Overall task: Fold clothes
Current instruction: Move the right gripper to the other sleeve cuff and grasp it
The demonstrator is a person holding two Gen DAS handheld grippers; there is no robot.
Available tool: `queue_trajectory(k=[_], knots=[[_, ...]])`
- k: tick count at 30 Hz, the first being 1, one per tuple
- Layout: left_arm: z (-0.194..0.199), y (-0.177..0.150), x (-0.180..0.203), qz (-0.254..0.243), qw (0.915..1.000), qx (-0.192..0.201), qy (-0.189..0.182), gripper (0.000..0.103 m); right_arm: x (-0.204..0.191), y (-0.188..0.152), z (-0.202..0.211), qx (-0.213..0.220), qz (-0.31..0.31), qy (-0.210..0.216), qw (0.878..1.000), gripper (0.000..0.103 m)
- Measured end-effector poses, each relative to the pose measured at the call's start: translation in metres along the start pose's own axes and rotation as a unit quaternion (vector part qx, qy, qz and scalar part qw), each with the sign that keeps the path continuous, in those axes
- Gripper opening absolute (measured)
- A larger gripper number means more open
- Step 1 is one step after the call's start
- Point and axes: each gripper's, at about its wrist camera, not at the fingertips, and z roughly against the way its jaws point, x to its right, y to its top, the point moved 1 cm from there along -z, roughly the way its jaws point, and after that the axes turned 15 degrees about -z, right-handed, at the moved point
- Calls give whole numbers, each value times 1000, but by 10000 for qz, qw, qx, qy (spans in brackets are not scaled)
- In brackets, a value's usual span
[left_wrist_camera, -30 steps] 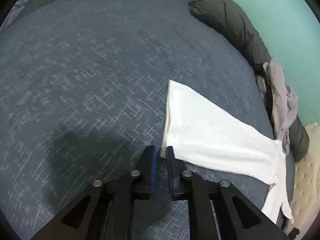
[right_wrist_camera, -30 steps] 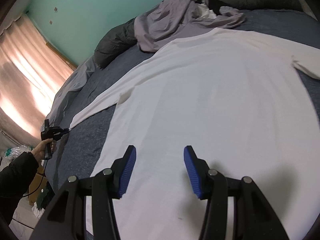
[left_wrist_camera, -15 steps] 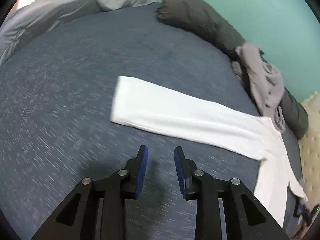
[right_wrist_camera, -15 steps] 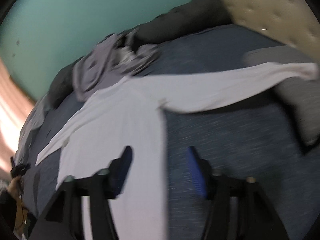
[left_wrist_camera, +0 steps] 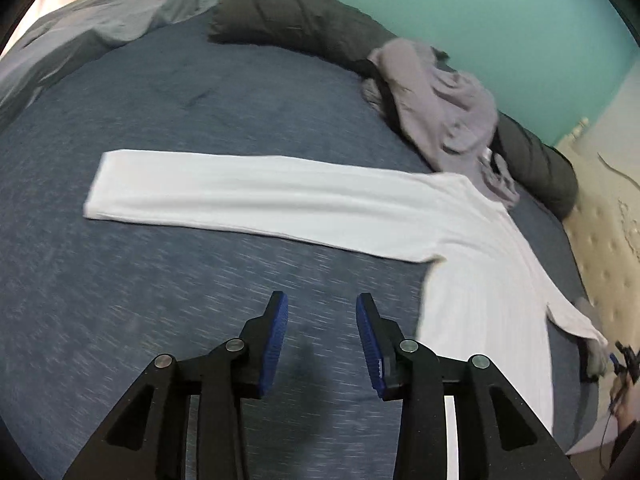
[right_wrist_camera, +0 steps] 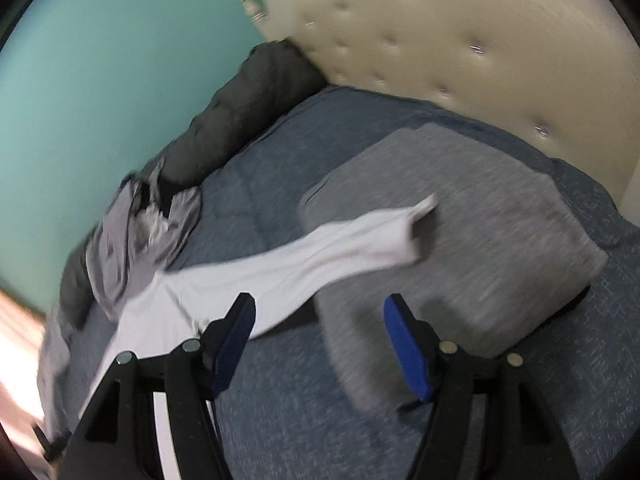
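1. The white long-sleeved shirt (left_wrist_camera: pixel 472 248) lies spread flat on the blue bedspread (left_wrist_camera: pixel 160 100), one sleeve stretched straight out across the middle of the bed.
2. Its other sleeve (right_wrist_camera: pixel 360 240) reaches toward the headboard end, and its cuff rests on the grey pillow (right_wrist_camera: pixel 480 216).
3. The left gripper (left_wrist_camera: pixel 320 320) hangs above bare bedspread just beside the shirt's side edge, jaws spread, holding nothing.
4. The right gripper (right_wrist_camera: pixel 316 320) is also spread wide and empty, over the pillow's near edge; blur makes its height hard to judge.
5. A crumpled lilac garment (left_wrist_camera: pixel 436 100) lies against a dark bolster (left_wrist_camera: pixel 296 20) along the far edge, touching the shirt's shoulder.
6. A tufted cream headboard (right_wrist_camera: pixel 460 28) stands behind the pillow.
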Motion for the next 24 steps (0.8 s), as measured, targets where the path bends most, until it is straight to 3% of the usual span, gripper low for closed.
queue_trajectory(k=[7,18,20,23,24], knots=[[-17,7,54,-291,9993,-147,-182,43,36,41,-24,-15,-491,-130,9987,68],[-46,20,115,-802,9957,-368,-275,43,41,70,-77,-335,-614,-359,9969,66],[-51,21,123,-852,9951,-392,-301,43,39,71,-82,-378,-501,-464,9970,35],[-57,21,134,-916,9942,-426,-362,44,35,72,-83,-359,-283,-525,9976,10],[-59,21,137,-940,9939,-435,-378,44,33,72,-83,-348,-191,-545,9977,8]])
